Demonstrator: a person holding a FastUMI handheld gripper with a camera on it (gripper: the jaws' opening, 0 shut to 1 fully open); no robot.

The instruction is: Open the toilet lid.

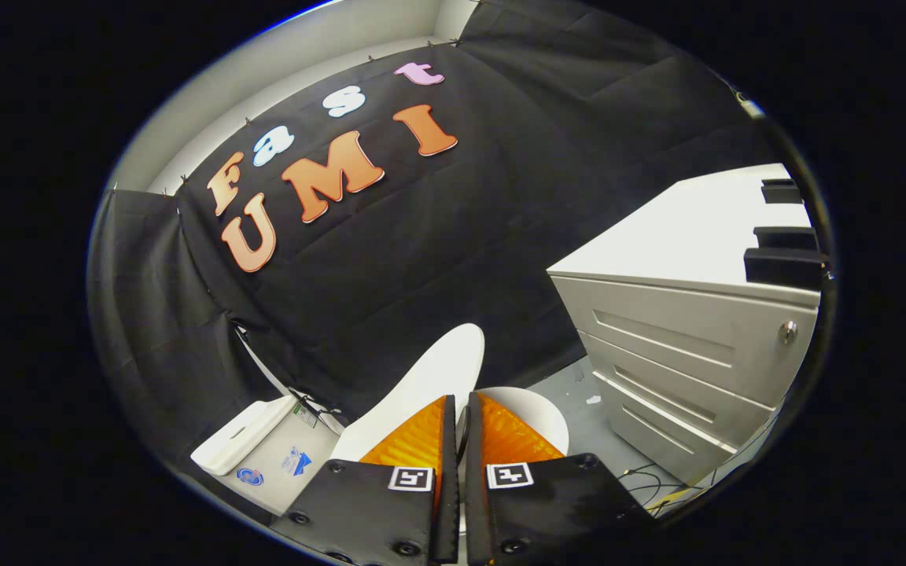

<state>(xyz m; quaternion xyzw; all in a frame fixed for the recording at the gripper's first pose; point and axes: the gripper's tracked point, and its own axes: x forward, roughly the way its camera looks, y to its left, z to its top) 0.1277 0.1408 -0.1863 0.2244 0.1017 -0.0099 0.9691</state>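
The white toilet lid [433, 373] is raised and stands tilted, rising up and away just beyond my fingers on their left side. Its edge runs down into the narrow gap between the two fingers. My gripper [459, 398] is shut on that edge, the fingers nearly touching. To the right of the fingers, the rounded white seat rim [538, 417] lies lower, and the fingers hide part of it.
A grey drawer cabinet [681, 346] with a lock stands close on the right, on the grey floor [579, 393]. Loose cables [657, 481] lie at its foot. A white box with stickers [264, 448] sits to the left against the black cloth wall.
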